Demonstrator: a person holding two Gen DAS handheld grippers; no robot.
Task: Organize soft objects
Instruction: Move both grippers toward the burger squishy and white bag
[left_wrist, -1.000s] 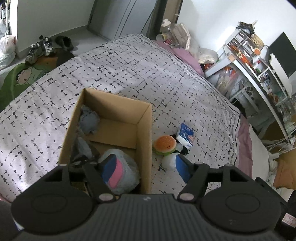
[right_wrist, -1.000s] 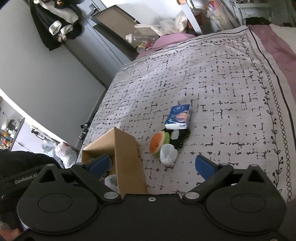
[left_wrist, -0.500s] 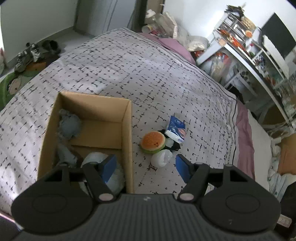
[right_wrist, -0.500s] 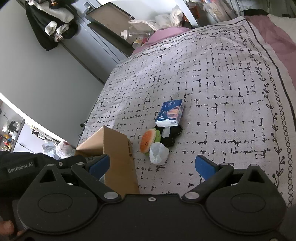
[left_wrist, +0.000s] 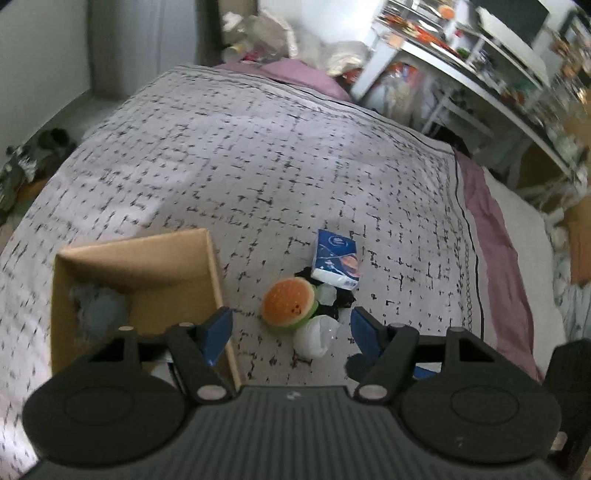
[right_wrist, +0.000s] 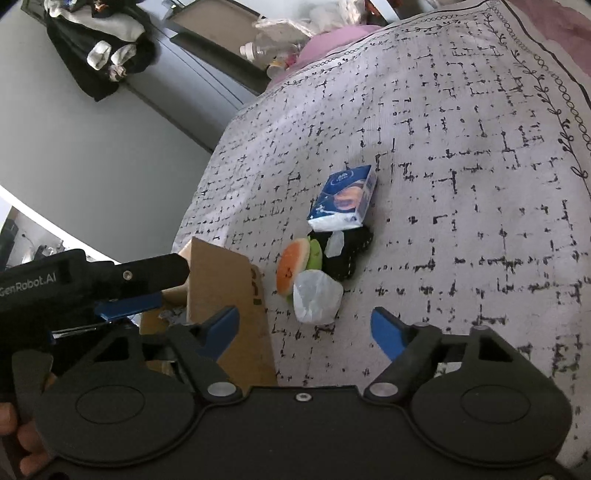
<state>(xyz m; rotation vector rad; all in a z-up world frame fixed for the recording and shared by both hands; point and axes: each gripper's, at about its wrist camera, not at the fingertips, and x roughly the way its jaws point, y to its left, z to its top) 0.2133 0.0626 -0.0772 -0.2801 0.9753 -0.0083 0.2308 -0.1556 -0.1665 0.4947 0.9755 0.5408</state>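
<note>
**Lining up on the loose pile**

Across the bed (left_wrist: 258, 147), my left jaws (left_wrist: 288, 326) have swung from the cardboard box (left_wrist: 210, 266), open and empty. My right jaws (right_wrist: 304, 325), just narrowing, hold nothing; white bag (right_wrist: 316, 295), burger plush (right_wrist: 293, 264) and tissue pack (right_wrist: 343, 201) await boxing.

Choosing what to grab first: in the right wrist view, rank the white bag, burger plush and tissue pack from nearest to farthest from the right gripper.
1. White bag, just ahead of the right gripper.
2. Burger plush, behind it, leftward.
3. Tissue pack, farthest up the bed.
</note>
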